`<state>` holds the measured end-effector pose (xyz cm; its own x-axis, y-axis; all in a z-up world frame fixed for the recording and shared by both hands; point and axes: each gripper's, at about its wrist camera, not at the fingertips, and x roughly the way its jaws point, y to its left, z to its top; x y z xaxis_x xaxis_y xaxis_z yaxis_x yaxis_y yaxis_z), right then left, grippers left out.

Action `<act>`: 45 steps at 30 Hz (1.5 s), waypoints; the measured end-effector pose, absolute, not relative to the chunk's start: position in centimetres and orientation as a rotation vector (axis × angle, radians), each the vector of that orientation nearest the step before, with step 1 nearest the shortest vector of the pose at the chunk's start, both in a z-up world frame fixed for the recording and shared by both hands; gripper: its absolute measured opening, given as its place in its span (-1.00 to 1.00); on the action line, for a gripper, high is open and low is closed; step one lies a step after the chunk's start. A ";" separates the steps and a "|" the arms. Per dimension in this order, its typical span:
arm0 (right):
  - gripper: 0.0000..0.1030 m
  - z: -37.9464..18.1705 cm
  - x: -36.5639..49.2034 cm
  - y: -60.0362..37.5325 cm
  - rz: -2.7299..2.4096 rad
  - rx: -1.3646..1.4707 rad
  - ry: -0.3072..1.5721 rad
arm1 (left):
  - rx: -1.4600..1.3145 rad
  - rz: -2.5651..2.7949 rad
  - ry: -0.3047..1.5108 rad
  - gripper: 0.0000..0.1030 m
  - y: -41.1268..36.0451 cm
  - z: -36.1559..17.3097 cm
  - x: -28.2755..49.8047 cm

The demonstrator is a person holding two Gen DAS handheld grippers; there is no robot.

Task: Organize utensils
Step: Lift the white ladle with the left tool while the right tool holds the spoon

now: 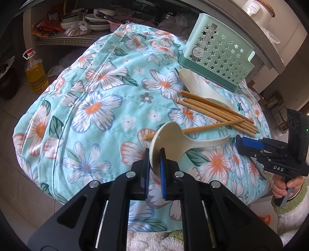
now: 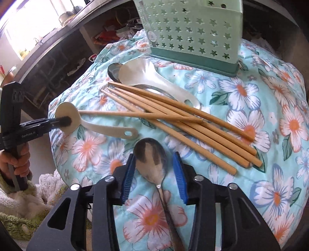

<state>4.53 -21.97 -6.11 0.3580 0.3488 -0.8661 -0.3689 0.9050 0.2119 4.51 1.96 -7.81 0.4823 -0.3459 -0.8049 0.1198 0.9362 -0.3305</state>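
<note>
My left gripper [image 1: 154,154] is shut on the bowl of a cream plastic spoon [image 1: 173,139], whose handle points right over the floral cloth; it also shows in the right wrist view [image 2: 66,118]. My right gripper [image 2: 154,160] is open, its fingers on either side of a metal spoon [image 2: 151,160] lying on the cloth. Several wooden chopsticks [image 2: 173,115] lie in a loose pile beyond it. A white rice paddle [image 2: 143,75] and a dark spoon [image 2: 113,72] lie behind them. A green star-holed utensil basket [image 2: 193,32] stands at the back.
The floral cloth [image 1: 92,108] covers a rounded table. A bottle of oil [image 1: 35,75] stands on the floor at left. Shelves with bowls and bags [image 1: 92,21] are behind. A white appliance [image 1: 256,11] sits on a counter at right.
</note>
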 end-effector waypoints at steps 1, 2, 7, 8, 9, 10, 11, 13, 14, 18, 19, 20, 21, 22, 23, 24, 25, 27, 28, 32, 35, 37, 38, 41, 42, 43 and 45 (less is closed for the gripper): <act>-0.66 -6.0 4.4 -21.4 0.458 -0.049 1.109 | -0.241 -0.286 1.029 -0.84 2.0 -7.8 4.5; -0.76 -6.0 4.3 -20.9 0.456 -0.074 1.104 | -0.238 -0.285 1.025 -0.85 1.9 -7.7 4.5; -0.86 -5.0 3.3 -19.0 0.457 -0.189 1.060 | -0.211 -0.289 0.993 -0.87 1.7 -7.1 4.0; -0.86 -4.8 3.0 -18.5 0.464 -0.215 1.054 | -0.206 -0.290 0.986 -0.87 1.7 -7.0 3.9; -0.86 -4.7 2.8 -18.0 0.464 -0.246 1.045 | -0.201 -0.289 0.981 -0.87 1.7 -6.9 3.9; -0.86 -4.6 2.5 -17.5 0.461 -0.283 1.034 | -0.196 -0.288 0.978 -0.87 1.7 -6.9 3.8; -0.86 -4.4 2.2 -17.0 0.457 -0.319 1.023 | -0.196 -0.287 0.976 -0.87 1.7 -6.9 3.8; -0.86 -4.0 1.7 -16.2 0.469 -0.358 1.011 | -0.197 -0.286 0.976 -0.87 1.7 -6.9 3.9; -0.86 -3.8 1.4 -16.0 0.476 -0.369 1.005 | -0.199 -0.286 0.977 -0.87 1.7 -6.9 3.9; -0.86 -3.2 0.1 -15.5 0.486 -0.429 0.977 | -0.201 -0.285 0.977 -0.87 1.7 -6.9 3.8; -0.84 -3.0 -0.2 -15.3 0.492 -0.438 0.972 | -0.202 -0.285 0.978 -0.87 1.8 -6.9 3.8; -0.82 -2.9 -0.5 -15.2 0.498 -0.447 0.966 | -0.204 -0.285 0.978 -0.87 1.8 -7.0 3.8; -0.81 -2.8 -0.9 -15.0 0.501 -0.461 0.960 | -0.204 -0.286 0.978 -0.87 1.8 -7.0 3.8; -0.81 -2.8 -1.2 -14.8 0.503 -0.477 0.956 | -0.202 -0.285 0.977 -0.87 1.8 -7.0 3.7; -0.80 -2.9 -1.5 -14.6 0.505 -0.493 0.953 | -0.203 -0.286 0.977 -0.87 1.8 -7.0 3.7; -0.80 -2.9 -1.9 -14.5 0.506 -0.506 0.950 | -0.203 -0.285 0.977 -0.87 1.8 -7.0 3.7; -0.79 -3.0 -2.2 -14.4 0.507 -0.520 0.947 | -0.203 -0.285 0.977 -0.87 1.8 -7.0 3.7; -0.75 -3.2 -2.7 -13.9 0.511 -0.556 0.937 | -0.204 -0.285 0.977 -0.87 1.8 -7.0 3.7; -0.75 -3.4 -2.9 -13.7 0.504 -0.582 0.926 | -0.204 -0.285 0.977 -0.87 1.8 -7.0 3.7; -0.79 -4.5 -3.2 -12.8 0.461 -0.674 0.903 | -0.198 -0.286 0.966 -0.87 1.8 -7.0 3.7; -0.84 -5.3 -3.5 -12.4 0.421 -0.749 0.860 | -0.183 -0.294 0.928 -0.90 1.6 -6.3 3.3; -0.86 -4.9 -3.6 -12.5 0.400 -0.747 0.828 | -0.167 -0.305 0.891 -0.93 1.4 -5.4 2.8; -0.87 -4.4 -3.5 -12.7 0.385 -0.736 0.810 | -0.159 -0.308 0.871 -0.94 1.3 -4.8 2.6; -0.92 -2.9 -2.9 -14.0 0.325 -0.683 0.774 | -0.132 -0.314 0.809 -0.94 0.9 -3.0 2.1; -0.93 -2.4 -2.7 -14.5 0.305 -0.662 0.767 | -0.138 -0.322 0.790 -0.94 1.0 -2.3 2.0; -0.94 -1.9 -2.5 -15.1 0.279 -0.643 0.753 | -0.146 -0.332 0.771 -0.94 1.1 -1.6 2.0; -0.95 -1.0 -2.0 -16.2 0.239 -0.598 0.743 | -0.142 -0.342 0.728 -0.94 1.0 0.1 2.1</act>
<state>-1.96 -16.15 -0.97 0.7191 -0.0024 -0.6949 -0.4073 0.8088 -0.4242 2.11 1.00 0.14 0.6945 -0.3541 -0.6264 0.2562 0.9352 -0.2446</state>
